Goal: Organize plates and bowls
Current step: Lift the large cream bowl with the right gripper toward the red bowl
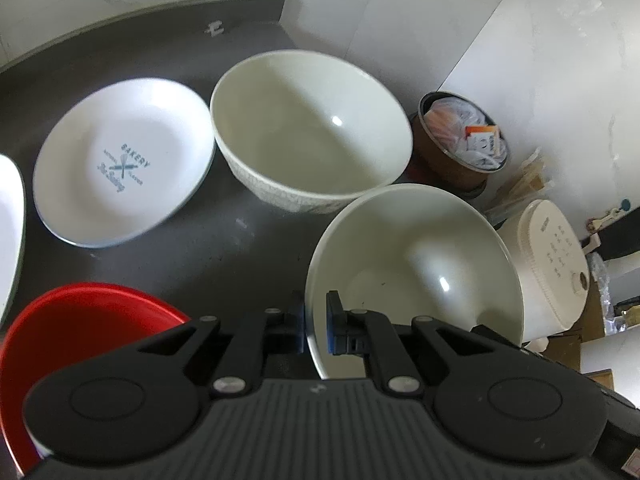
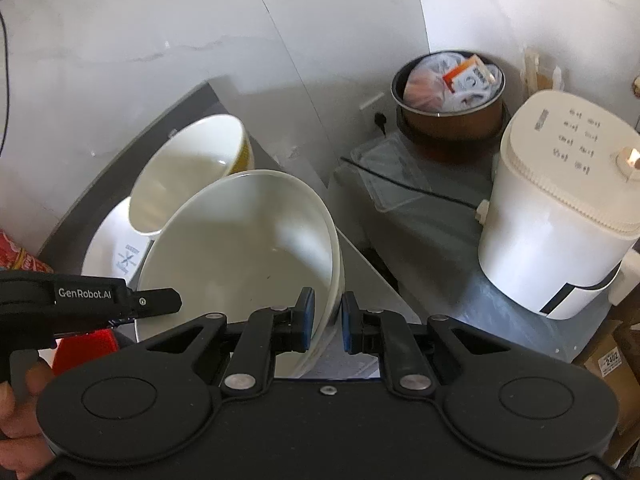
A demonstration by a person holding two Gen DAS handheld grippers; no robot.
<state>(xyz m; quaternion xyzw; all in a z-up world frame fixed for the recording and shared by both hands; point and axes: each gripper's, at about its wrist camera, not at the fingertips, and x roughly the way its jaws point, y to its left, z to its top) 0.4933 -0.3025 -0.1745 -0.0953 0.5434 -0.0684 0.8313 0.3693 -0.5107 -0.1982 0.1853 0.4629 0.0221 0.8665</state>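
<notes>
A plain white bowl (image 1: 416, 276) (image 2: 240, 248) hangs tilted over the right end of the dark counter (image 1: 200, 256). My left gripper (image 1: 316, 328) is shut on its near rim, blue pads on either side of the wall. My right gripper (image 2: 326, 322) straddles the opposite rim and is shut on it, one pad inside and one outside. The right wrist view also shows the left gripper (image 2: 152, 304) at the bowl's left edge. Behind stands a bigger white bowl (image 1: 312, 132) (image 2: 188, 176). A "Bakery" plate (image 1: 124, 160) (image 2: 116, 252) lies to its left.
A red bowl (image 1: 80, 332) (image 2: 86, 350) sits at the near left, and another white plate (image 1: 10, 232) at the left edge. Right of the counter, lower down, are a white rice cooker (image 1: 548, 264) (image 2: 560, 220) and a brown pot (image 1: 460, 160) (image 2: 452, 124) stuffed with bags. A hand (image 2: 16, 420) holds the left gripper.
</notes>
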